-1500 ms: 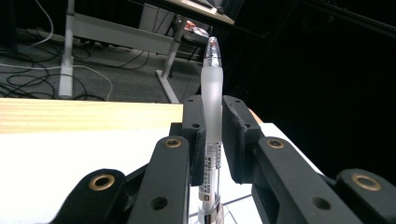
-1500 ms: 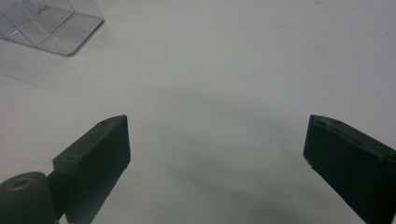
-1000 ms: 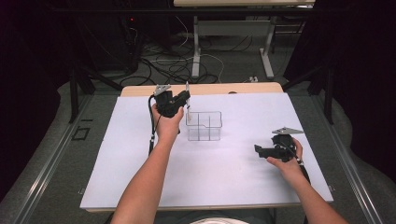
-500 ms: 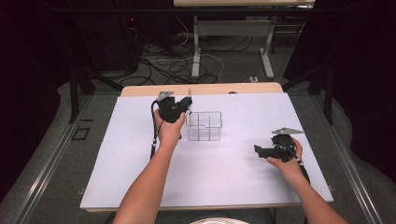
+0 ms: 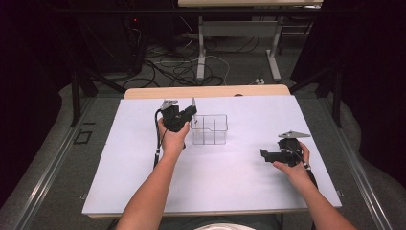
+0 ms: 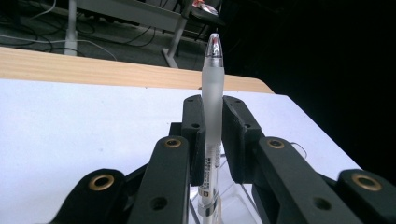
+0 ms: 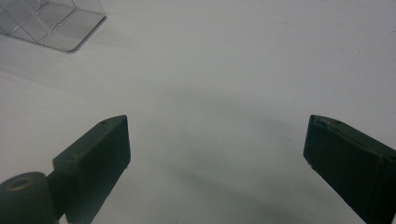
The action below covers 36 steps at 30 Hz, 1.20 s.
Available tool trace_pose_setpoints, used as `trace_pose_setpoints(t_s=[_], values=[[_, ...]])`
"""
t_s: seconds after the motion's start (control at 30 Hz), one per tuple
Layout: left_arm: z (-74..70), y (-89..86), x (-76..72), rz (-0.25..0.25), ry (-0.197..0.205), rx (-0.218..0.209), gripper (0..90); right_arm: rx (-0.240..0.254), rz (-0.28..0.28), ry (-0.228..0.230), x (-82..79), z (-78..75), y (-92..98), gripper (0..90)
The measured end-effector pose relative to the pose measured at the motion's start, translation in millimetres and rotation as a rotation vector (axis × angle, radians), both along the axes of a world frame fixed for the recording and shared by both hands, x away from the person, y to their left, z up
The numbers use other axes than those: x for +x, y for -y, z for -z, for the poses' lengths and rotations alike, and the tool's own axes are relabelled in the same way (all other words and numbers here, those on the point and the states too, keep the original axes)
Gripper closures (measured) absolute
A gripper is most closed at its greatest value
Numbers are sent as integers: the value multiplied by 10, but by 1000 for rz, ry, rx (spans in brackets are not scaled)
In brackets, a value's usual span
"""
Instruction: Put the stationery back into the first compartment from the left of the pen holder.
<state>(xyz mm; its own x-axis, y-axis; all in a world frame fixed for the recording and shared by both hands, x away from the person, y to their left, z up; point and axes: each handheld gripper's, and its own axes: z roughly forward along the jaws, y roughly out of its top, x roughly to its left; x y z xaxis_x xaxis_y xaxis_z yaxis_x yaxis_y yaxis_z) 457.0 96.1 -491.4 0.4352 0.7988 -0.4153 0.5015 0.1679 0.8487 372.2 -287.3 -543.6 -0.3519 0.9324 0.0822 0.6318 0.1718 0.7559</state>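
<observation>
Upright between the closed pads of the left gripper (image 6: pixel 211 135), a frosted pen (image 6: pixel 212 107) is clamped, its lower end held over the left edge of the clear divided box (image 5: pixel 209 129) that is set on the white table (image 5: pixel 119 167). Well apart, near the right edge, the right gripper (image 7: pixel 217 149) is held low over bare table, its jaws spread wide with nothing between them.

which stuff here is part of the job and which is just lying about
Part of the job:
- pen, upright, clamped in the left gripper
- clear divided box, just under the pen

Lying about:
- right gripper, jaws open with nothing between them, resting over bare table
- cables on the floor beyond the table
</observation>
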Motion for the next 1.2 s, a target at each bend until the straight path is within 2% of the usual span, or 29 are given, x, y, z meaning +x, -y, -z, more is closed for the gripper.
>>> trace_pose_setpoints(t_s=[0.07,0.17,0.33,0.5,0.73,0.93,1.07,1.17,1.2], values=[[-9,-2,-12,3,-8,-1,793,-1,1,-1,2,2,-2,69],[-27,3,-35,17,-1,-24,721,-2,1,-1,2,3,0,69],[-64,-3,-94,28,5,-12,662,-4,-3,0,0,1,9,69],[-78,-33,-158,47,11,-9,555,-3,-2,-1,-3,-1,4,69],[-86,-113,-238,77,8,40,442,-2,3,1,-3,-2,-5,69],[-106,-185,-317,89,27,111,353,-5,1,2,-4,-4,-5,69],[-125,-230,-374,93,84,195,307,-5,2,3,-7,-6,-8,69],[-141,-270,-423,100,122,231,297,-5,2,3,-7,-6,-8,69],[-147,-286,-442,103,123,237,289,-5,2,3,-8,-6,-9,69]])
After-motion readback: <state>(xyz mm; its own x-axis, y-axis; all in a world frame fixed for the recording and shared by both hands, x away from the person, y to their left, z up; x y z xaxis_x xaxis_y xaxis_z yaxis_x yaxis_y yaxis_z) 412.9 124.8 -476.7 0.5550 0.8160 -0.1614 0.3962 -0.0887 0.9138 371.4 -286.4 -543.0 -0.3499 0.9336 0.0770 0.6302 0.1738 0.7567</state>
